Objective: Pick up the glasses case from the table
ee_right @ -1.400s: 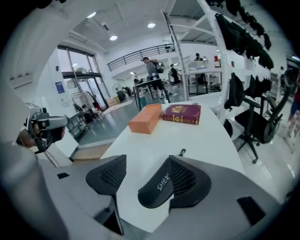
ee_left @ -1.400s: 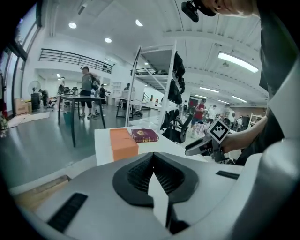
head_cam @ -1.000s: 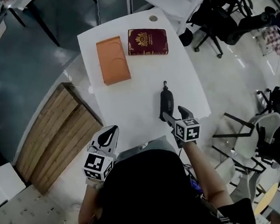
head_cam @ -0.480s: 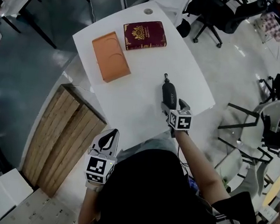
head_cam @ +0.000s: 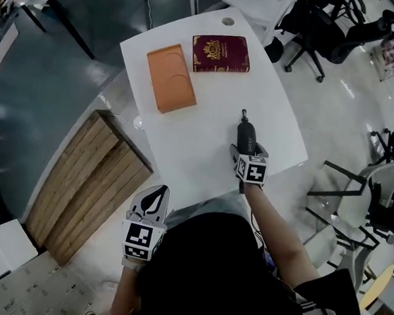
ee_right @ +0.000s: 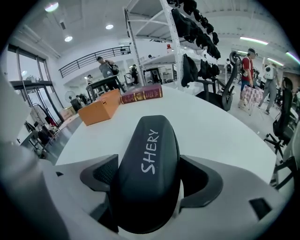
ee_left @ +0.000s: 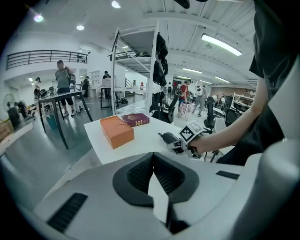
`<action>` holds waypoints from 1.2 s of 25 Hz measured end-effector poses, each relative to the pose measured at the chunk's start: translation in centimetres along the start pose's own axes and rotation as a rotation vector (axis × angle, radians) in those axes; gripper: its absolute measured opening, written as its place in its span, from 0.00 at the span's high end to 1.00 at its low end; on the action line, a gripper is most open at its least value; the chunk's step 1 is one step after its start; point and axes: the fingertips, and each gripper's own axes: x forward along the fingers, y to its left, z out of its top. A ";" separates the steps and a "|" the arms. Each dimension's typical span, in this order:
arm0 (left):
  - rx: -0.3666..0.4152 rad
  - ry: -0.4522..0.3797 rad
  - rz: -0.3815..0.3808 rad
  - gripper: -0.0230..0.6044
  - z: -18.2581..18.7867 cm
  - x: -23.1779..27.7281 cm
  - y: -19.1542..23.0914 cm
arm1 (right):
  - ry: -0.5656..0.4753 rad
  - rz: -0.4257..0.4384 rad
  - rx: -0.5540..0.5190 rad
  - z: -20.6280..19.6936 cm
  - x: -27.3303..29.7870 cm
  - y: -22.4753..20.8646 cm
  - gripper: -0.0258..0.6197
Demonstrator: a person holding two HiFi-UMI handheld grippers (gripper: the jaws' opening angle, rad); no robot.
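The right hand-held gripper (head_cam: 250,151) is coming down since the earlier frame, its jaws just opening and now spread astride the black hard-shell glasses case (head_cam: 245,133), which is lying right of centre on the white tabletop (head_cam: 198,147). Likely light, stiff and slick, the case is offering its long sides for the hold. Only the right gripper view is showing its white lettering (ee_right: 149,152). The left hand-held gripper (head_cam: 154,199) is hanging closed.

The word "SHERY" runs in white hand-drawn capitals along the top of the black glasses case (ee_right: 149,173), near the right edge of the white table (head_cam: 198,147). The maroon book (head_cam: 221,54) at the table's far edge bears gold lettering too small to read.
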 end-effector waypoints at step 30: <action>-0.154 -0.181 0.226 0.93 2.7 -2.8 1.9 | -0.154 0.421 -0.335 13.2 -9.1 11.2 0.38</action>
